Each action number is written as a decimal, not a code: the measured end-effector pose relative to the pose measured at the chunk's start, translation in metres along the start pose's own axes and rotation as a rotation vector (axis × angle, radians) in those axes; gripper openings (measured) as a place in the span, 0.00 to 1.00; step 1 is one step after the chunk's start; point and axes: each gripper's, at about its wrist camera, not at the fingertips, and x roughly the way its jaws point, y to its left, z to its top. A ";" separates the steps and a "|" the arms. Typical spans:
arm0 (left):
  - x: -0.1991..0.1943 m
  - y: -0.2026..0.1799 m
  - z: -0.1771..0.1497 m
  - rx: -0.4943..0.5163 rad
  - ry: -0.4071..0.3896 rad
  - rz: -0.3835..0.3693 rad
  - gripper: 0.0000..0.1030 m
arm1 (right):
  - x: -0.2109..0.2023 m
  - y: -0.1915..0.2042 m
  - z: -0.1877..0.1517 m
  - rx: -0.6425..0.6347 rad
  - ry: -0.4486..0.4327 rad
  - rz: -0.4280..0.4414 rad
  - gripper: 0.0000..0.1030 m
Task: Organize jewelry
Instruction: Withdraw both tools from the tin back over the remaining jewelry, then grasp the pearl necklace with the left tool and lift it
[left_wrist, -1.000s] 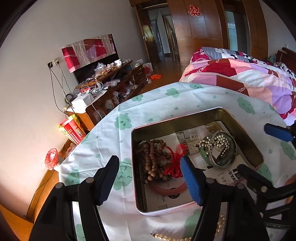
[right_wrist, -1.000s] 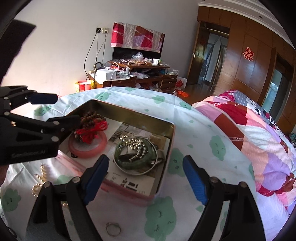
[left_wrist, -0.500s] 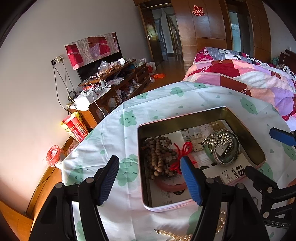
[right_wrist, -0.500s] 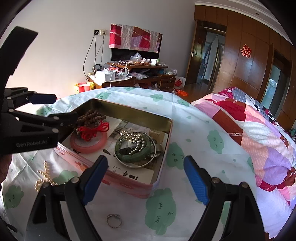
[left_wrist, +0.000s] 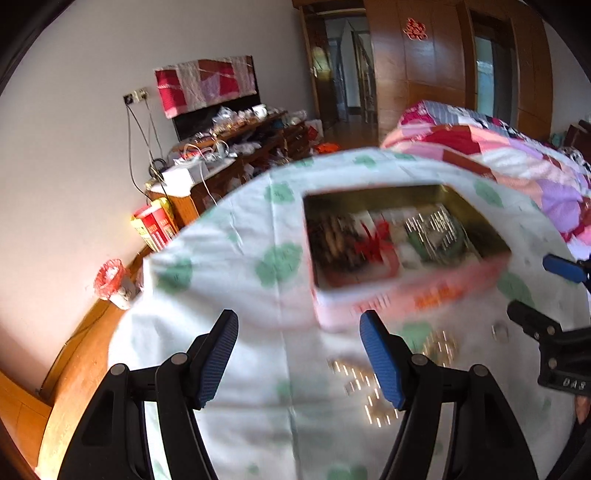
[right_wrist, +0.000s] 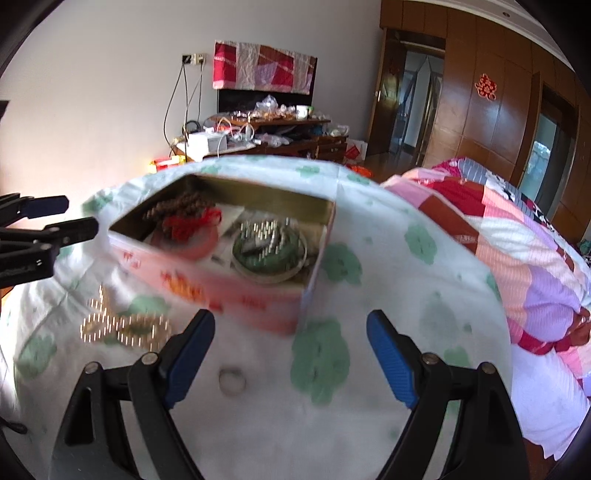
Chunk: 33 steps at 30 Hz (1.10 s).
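A pink tin box (left_wrist: 406, 295) (right_wrist: 229, 288) sits on a white cloth with green prints. Inside lie wooden beads (right_wrist: 181, 206), a red tassel on a pink bangle (right_wrist: 192, 225) and a green bangle with silver beads (right_wrist: 269, 251). A pearl string (left_wrist: 369, 384) (right_wrist: 118, 325) and a small silver ring (right_wrist: 231, 381) (left_wrist: 500, 330) lie on the cloth in front of the box. My left gripper (left_wrist: 299, 354) is open and empty, short of the box. My right gripper (right_wrist: 291, 354) is open, with the ring just below the gap between its fingers. Both views are blurred.
The cloth-covered table (left_wrist: 236, 332) is round, with its edge dropping off at the left. A bed with a patchwork quilt (right_wrist: 517, 240) stands to the right. A cluttered wooden cabinet (right_wrist: 266, 136) is at the far wall.
Both grippers have drawn back from the box toward the table's near side. The pearl string and the ring now show fuller in front of them. Both stay open.
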 end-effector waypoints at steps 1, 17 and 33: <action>0.001 -0.004 -0.006 0.010 0.012 -0.009 0.67 | -0.001 0.001 -0.004 0.000 0.009 -0.001 0.84; 0.008 -0.052 -0.028 0.124 0.076 -0.110 0.67 | -0.006 -0.003 -0.035 0.037 0.066 -0.040 0.84; 0.016 -0.043 -0.024 0.091 0.086 -0.162 0.12 | -0.009 0.003 -0.033 0.018 0.065 -0.032 0.84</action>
